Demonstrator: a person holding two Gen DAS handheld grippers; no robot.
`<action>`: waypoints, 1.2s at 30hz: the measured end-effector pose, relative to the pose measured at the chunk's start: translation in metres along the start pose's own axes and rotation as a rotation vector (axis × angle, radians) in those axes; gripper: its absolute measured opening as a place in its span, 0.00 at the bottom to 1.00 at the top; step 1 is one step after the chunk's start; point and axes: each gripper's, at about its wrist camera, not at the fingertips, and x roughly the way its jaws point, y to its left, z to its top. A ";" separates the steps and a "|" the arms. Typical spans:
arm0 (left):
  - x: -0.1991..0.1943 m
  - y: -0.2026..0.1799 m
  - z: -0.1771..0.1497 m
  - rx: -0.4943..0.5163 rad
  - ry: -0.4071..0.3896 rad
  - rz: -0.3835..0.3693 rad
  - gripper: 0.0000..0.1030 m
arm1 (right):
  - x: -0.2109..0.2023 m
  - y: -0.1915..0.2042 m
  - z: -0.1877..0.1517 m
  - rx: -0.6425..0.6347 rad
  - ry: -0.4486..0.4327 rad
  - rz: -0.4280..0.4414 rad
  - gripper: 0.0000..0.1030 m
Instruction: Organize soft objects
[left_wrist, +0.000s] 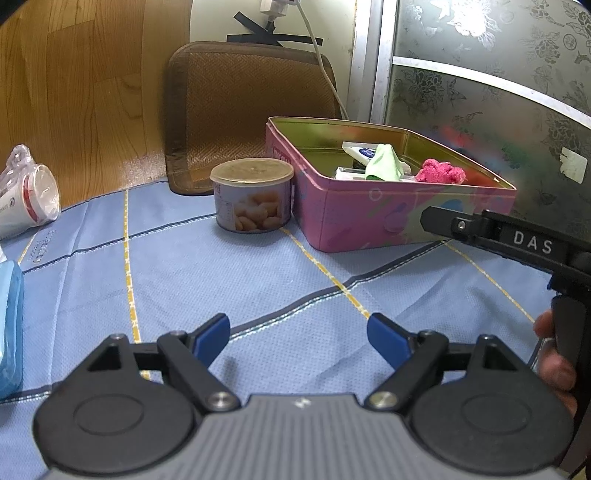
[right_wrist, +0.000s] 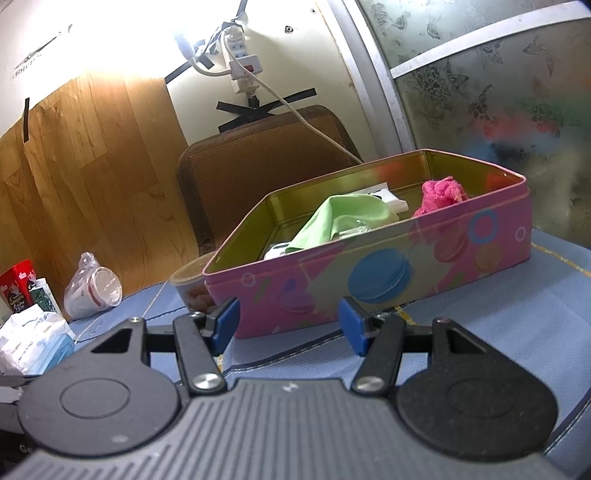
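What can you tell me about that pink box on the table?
The pink tin is a shallow rectangular box with rounded corners, apparently metal, gold inside, printed outside with macarons and circles. Its lid is off. It sits flat on the blue cloth, with a round can close against one corner. Inside lie a green cloth, a pink fluffy bundle and some white packets. Neither gripper touches it.

Even indoor light; blown-out glare upper left in right view; fisheye bending edges; sharp focus.

One pink tin (right_wrist: 369, 280) holds one green cloth (right_wrist: 343, 218) and one pink cloth (right_wrist: 443, 195); one can (left_wrist: 253, 195) stands beside it.
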 end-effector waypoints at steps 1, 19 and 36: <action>0.000 0.000 0.000 -0.001 0.001 -0.001 0.82 | 0.000 0.000 0.000 -0.001 0.000 0.000 0.60; -0.006 0.005 0.000 -0.003 -0.013 -0.004 0.82 | 0.001 0.005 0.000 -0.025 0.001 0.010 0.60; -0.007 0.006 0.000 -0.002 -0.010 -0.012 0.82 | -0.001 0.008 0.000 -0.043 -0.014 0.012 0.60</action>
